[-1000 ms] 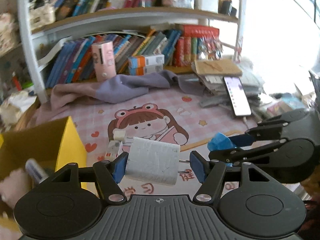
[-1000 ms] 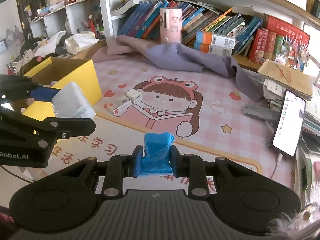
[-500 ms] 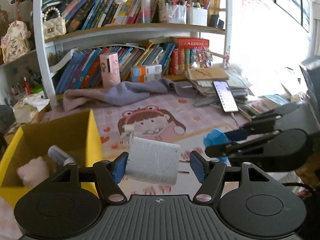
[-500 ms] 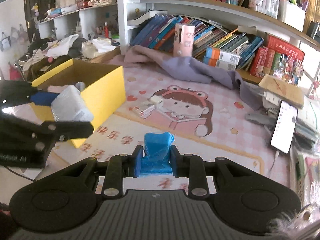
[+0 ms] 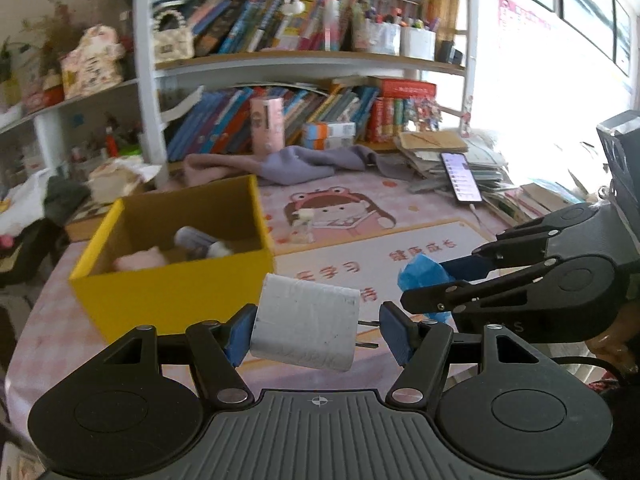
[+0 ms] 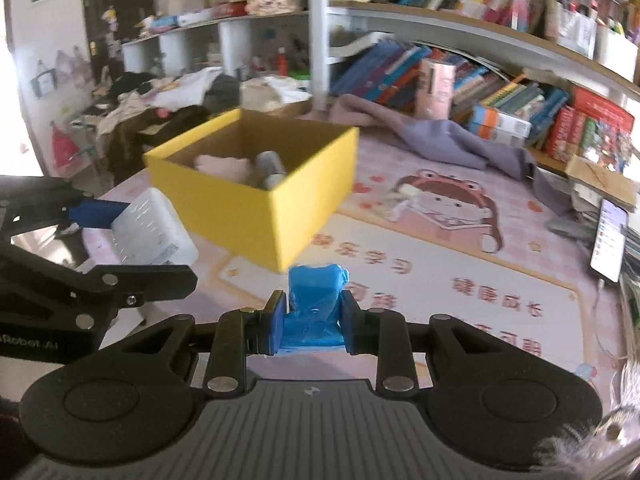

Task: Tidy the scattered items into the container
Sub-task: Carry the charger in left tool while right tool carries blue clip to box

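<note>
My left gripper (image 5: 316, 334) is shut on a white charger block (image 5: 306, 328), its prongs against the right pad, held above the table in front of the yellow box (image 5: 176, 284). My right gripper (image 6: 314, 322) is shut on a crumpled blue packet (image 6: 316, 304), just in front of the box's near corner (image 6: 280, 216). The box holds a pink soft thing (image 5: 138, 260) and a grey cylinder (image 6: 270, 166). The right gripper also shows in the left wrist view (image 5: 424, 284), to the right.
Two small white items (image 5: 302, 224) lie on the pink cartoon mat (image 6: 460, 264). A phone (image 5: 460, 178) rests on stacked papers at the right. A purple cloth (image 6: 440, 140) lies before the bookshelf (image 5: 280, 60). Cluttered shelves stand at the left.
Both grippers rose and moved left with their loads. The yellow box now sits closer and more central, its inside in view.
</note>
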A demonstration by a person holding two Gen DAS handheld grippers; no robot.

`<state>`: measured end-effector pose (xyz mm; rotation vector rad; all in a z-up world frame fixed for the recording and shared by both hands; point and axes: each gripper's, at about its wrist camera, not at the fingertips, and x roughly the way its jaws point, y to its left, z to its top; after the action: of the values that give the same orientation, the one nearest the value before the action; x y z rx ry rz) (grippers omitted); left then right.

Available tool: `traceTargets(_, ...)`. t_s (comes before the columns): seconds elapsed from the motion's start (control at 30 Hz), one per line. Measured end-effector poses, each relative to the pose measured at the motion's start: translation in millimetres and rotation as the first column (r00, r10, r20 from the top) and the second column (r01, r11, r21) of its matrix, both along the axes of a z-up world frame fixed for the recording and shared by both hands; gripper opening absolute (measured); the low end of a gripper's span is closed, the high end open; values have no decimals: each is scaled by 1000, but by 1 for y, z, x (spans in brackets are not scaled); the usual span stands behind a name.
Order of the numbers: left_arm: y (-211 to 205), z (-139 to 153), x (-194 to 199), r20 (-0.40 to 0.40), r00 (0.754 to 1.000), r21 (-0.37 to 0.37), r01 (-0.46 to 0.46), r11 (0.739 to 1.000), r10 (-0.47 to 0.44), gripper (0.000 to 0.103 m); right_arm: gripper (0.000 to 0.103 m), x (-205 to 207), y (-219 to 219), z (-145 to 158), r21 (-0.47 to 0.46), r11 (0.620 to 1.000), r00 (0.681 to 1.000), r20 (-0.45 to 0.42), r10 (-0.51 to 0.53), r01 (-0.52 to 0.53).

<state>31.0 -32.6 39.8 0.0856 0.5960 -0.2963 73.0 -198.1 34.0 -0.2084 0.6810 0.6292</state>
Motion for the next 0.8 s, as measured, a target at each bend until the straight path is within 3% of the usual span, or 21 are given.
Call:
traceTargets(0.4,48,-3,-33,-4,994,-39,-107,993,107,66,26,-29,49,6,-27,994,995,1,102,-102)
traceTargets(0.8,67,-4,-32,-10,986,-58,-164,985,164,66,26,-31,70,2,-18,989,988,-56,145,-146)
